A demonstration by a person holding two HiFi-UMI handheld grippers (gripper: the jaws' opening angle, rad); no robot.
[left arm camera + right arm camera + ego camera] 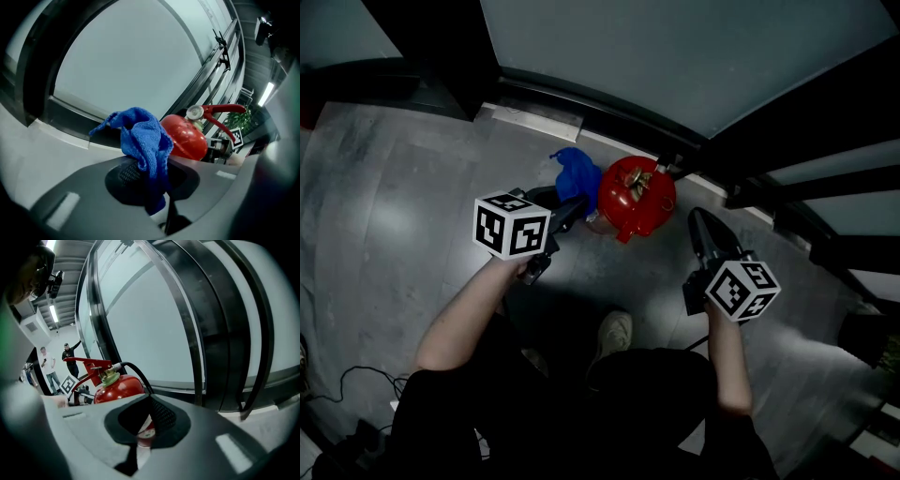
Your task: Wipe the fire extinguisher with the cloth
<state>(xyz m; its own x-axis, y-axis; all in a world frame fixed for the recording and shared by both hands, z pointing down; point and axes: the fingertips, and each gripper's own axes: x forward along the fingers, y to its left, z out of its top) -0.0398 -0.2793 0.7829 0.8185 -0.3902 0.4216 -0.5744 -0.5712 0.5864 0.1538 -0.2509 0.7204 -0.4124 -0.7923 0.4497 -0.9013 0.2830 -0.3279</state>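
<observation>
Pinching blue cloth [575, 173] in left gripper [568, 214], right gripper [705, 231] pressed together empty, flanking red fire extinguisher [636, 199] standing upright on floor [412, 187] by window frame [609, 117], long axis vertical, label unreadable.

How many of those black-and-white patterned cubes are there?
2. One cube sits on the left tongs, which grip the cloth; the other cube on the right tongs. None seem hidden.
</observation>
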